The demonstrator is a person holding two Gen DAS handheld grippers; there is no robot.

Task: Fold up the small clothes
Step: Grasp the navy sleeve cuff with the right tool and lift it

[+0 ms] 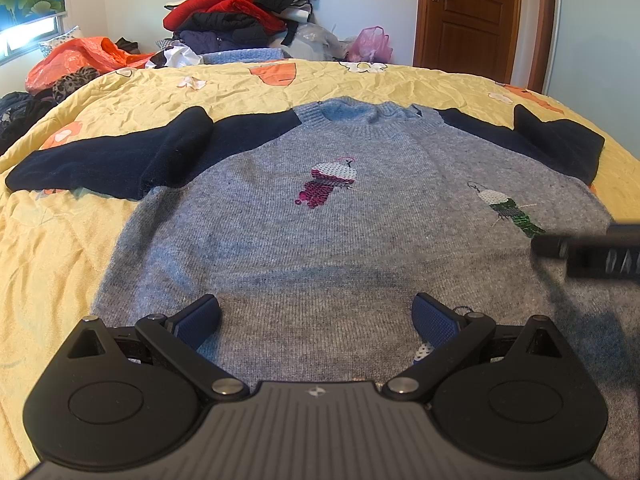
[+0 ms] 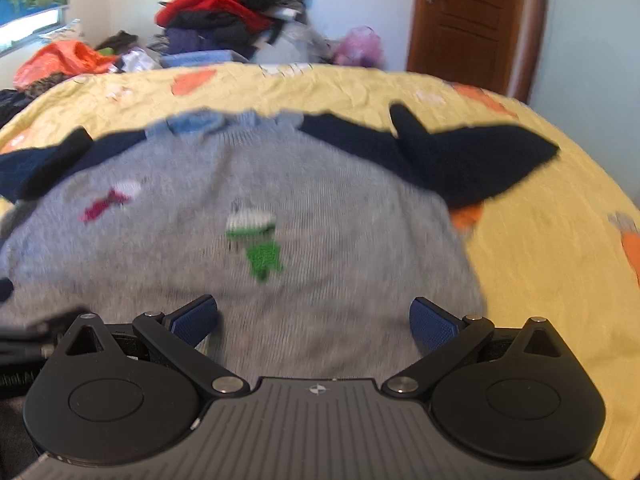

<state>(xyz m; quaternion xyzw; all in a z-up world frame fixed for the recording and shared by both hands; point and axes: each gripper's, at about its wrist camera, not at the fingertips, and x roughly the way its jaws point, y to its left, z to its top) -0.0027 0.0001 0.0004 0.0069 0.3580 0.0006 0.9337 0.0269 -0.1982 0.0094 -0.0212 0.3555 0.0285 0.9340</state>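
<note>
A small grey knit sweater with dark navy sleeves lies flat, front up, on the yellow bedspread. It bears a pink sequin bird and a green sequin bird. Both sleeves are bent, their cuffs doubled back. My left gripper hovers open over the lower hem, nothing between its blue pads. The right wrist view is blurred; the same sweater fills it, and my right gripper stands open over the hem near the green bird. Part of the right gripper shows at the left view's right edge.
A heap of red, black and purple clothes and plastic bags stands beyond the far edge of the bed. An orange bag lies at the far left by a window. A brown wooden door is at the back right.
</note>
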